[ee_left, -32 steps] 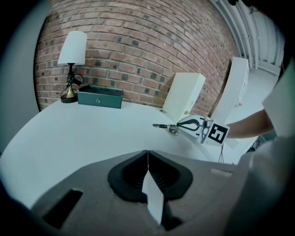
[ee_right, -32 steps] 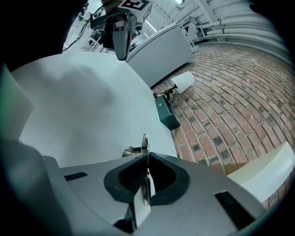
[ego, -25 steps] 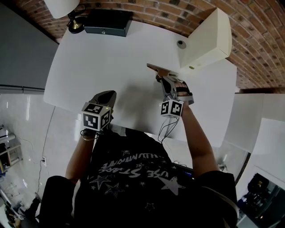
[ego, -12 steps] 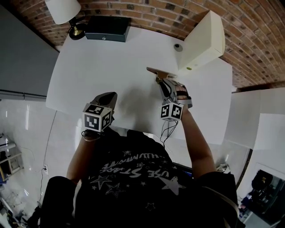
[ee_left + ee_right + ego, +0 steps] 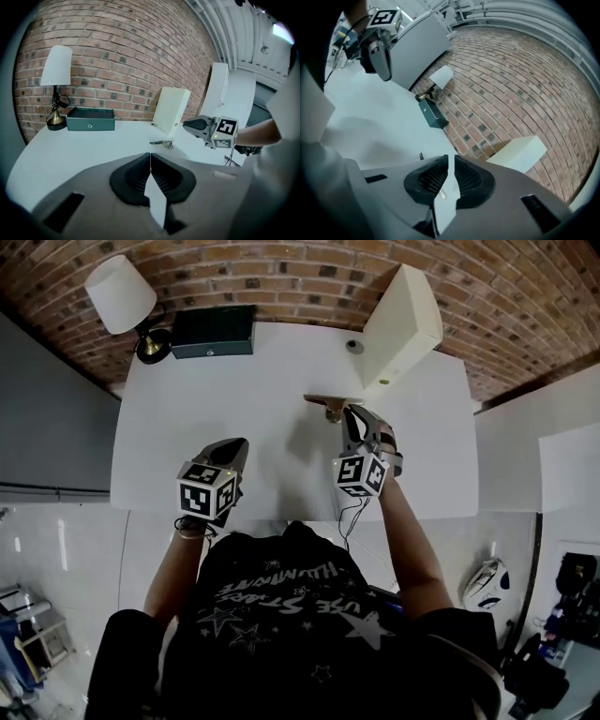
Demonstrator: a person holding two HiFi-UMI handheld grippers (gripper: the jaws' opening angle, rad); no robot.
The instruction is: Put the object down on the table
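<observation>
Presently your object (image 5: 323,400) lies crosswise on the table (image 5: 216,371), slim end left; right claw (image 5: 352,416), empty, has just been closing to a slit; left claw (image 5: 232,448) pressed together.

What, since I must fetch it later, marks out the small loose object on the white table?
On the white table by the brick wall, in front of the tall cream box, lies a thin brownish strip. It is the only slim, flat thing there.

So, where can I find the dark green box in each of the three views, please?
Head view: dark green box, upper left, near the top edge.
Left gripper view: left of centre, at mid height.
Right gripper view: just left of centre, seen tilted.
Shared landmark: the white-shaded lamp, beside the box in all three views.
</observation>
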